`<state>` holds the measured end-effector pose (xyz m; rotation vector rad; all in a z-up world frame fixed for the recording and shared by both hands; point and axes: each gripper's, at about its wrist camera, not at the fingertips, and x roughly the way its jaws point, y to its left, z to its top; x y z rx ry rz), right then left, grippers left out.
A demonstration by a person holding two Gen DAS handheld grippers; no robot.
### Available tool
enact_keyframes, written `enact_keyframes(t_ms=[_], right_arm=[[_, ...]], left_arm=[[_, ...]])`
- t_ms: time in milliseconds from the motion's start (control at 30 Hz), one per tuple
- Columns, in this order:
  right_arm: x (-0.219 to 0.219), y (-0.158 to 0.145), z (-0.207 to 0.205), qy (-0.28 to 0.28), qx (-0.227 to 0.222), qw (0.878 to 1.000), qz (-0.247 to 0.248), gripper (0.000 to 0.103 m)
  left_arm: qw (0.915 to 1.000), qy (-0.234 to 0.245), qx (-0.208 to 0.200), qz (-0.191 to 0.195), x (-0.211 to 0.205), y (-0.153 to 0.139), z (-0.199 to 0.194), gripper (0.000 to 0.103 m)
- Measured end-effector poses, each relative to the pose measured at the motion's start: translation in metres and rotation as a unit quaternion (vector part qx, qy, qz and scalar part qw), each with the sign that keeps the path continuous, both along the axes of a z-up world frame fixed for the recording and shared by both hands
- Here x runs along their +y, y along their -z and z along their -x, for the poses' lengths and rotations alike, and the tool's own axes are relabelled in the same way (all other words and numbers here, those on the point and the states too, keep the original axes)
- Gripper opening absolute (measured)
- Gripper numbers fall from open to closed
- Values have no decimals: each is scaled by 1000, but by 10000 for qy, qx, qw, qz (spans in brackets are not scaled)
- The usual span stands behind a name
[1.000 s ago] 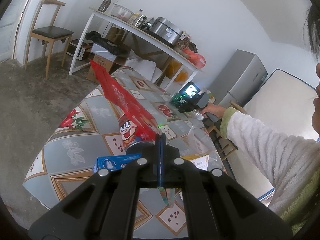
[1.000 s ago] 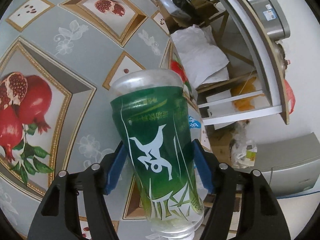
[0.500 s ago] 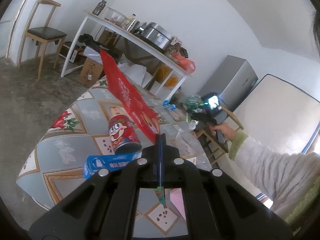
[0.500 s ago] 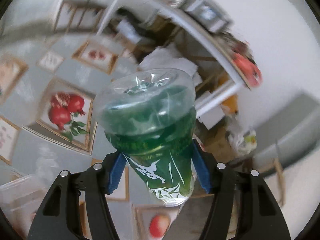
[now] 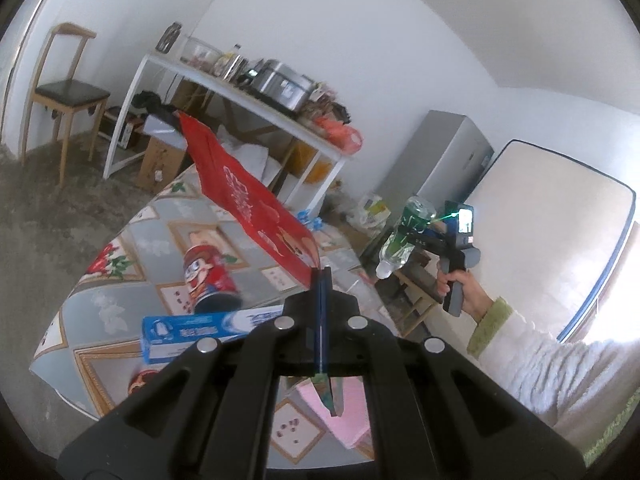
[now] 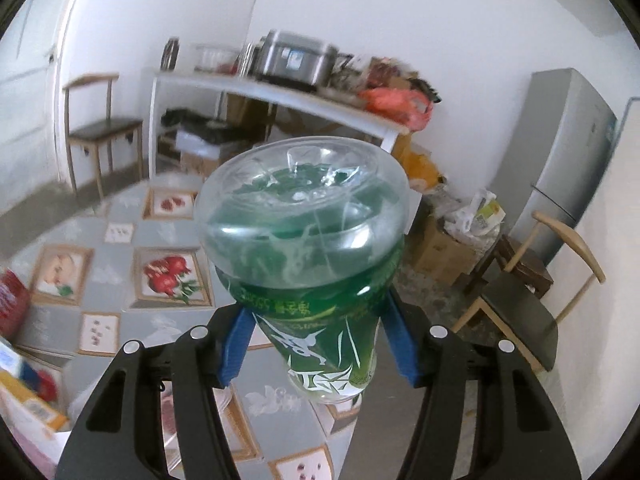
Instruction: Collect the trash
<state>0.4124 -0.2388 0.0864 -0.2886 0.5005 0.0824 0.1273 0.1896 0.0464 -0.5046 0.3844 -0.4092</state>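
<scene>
The left tool [image 5: 322, 280] is pressed fully closed on a red wrapper [image 5: 256, 208], which sticks up and away from the fingertips over the worktop [image 5: 120, 280]; the wrapper's lower end pokes out beneath the tool. The right tool [image 6: 316, 336] grips a green plastic bottle [image 6: 304, 248] between its blue pads [image 6: 236, 344], closed as far as the bottle's body allows, with the bottle's base pointing away from the camera. In the left wrist view, that bottle [image 5: 404, 236] is held in the air past the worktop's far edge, near a wooden chair [image 6: 516, 308] and a grey fridge [image 5: 436, 172]. On the patterned worktop stand a red can with a cartoon face [image 5: 208, 280] and, just in front of it, a blue box [image 5: 200, 332]. A pink sheet [image 5: 344, 412] lies below the left tool.
</scene>
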Motion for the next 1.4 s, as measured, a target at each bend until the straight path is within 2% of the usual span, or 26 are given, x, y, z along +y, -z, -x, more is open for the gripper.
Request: enact_keyframes(t_ms=[133, 433, 633, 833, 1033, 1400], right_arm=[[-15, -29, 46, 64, -184, 9993, -321, 58], [-47, -62, 134, 343, -375, 9963, -697, 58], [-68, -62, 180, 722, -337, 9940, -748, 58], [-96, -57, 217, 1236, -247, 9876, -934, 58], [-114, -44, 242, 1627, -82, 9814, -1019, 58], [-137, -29, 265, 1986, 4, 9715, -1293, 58]], left_arm=[[9998, 113, -128, -61, -18, -9, 6, 0], [9985, 484, -264, -44, -73, -22, 5, 0], [9954, 843, -449, 10, -116, -31, -2, 0], [9911, 1315, -204, 21, -156, -29, -24, 0], [9848, 1736, 101, 28, -193, -24, -44, 0], [9771, 2127, 57, -51, -238, -34, -47, 0]])
